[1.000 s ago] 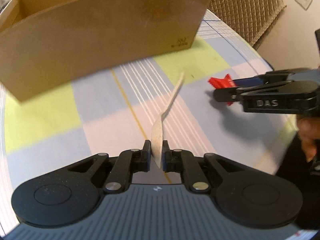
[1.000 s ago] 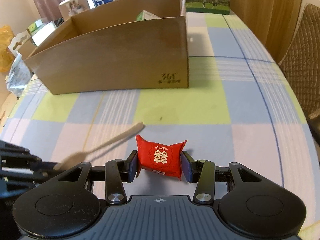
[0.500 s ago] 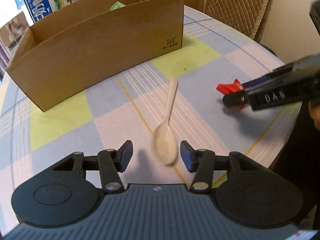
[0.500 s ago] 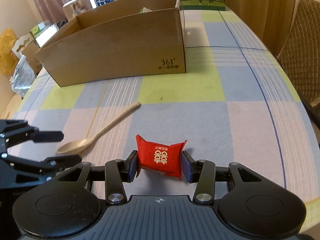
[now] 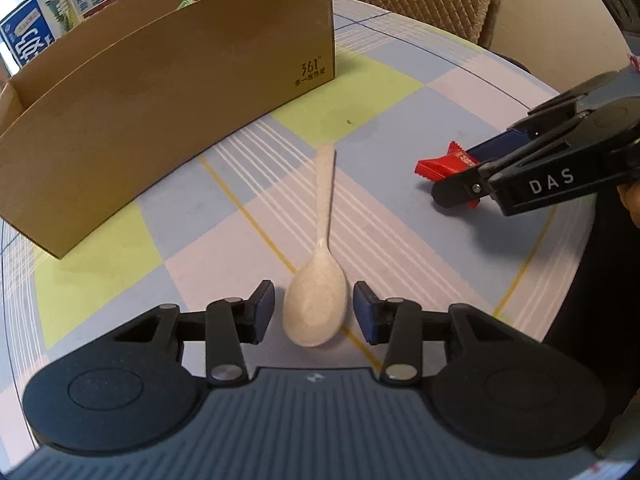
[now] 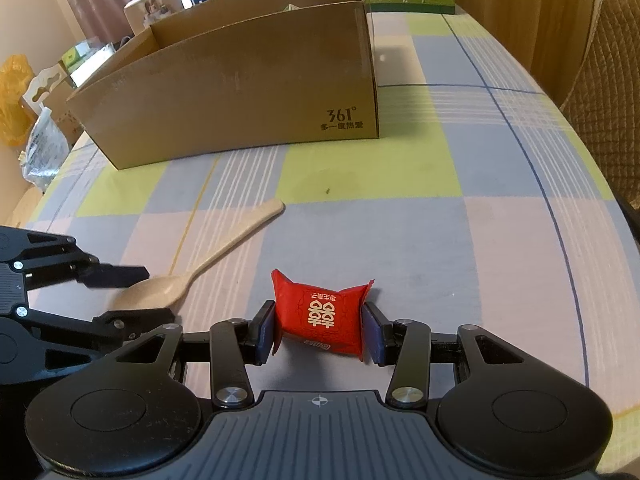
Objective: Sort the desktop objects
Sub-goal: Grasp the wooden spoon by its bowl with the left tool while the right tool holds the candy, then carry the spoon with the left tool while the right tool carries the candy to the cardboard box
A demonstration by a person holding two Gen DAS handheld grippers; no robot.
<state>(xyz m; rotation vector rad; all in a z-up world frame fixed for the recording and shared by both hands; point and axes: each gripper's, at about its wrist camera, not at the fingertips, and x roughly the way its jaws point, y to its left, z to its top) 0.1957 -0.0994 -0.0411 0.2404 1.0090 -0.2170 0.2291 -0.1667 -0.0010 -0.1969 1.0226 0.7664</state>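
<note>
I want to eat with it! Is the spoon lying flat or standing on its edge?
Lying flat. The spoon rests on the tablecloth, bowl facing up, between the closing jaws of the left gripper.

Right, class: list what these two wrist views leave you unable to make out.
- Contents of the brown cardboard box: both views, its front wall hides all but a green scrap.
- Underside of the red foil candy packet: right wrist view, hidden by itself.
- Cartons behind the box: left wrist view, cut by edge.

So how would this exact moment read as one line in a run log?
left gripper: closing around spoon bowl, pads not touching | right gripper: shut on red candy | cardboard box: behind
</note>
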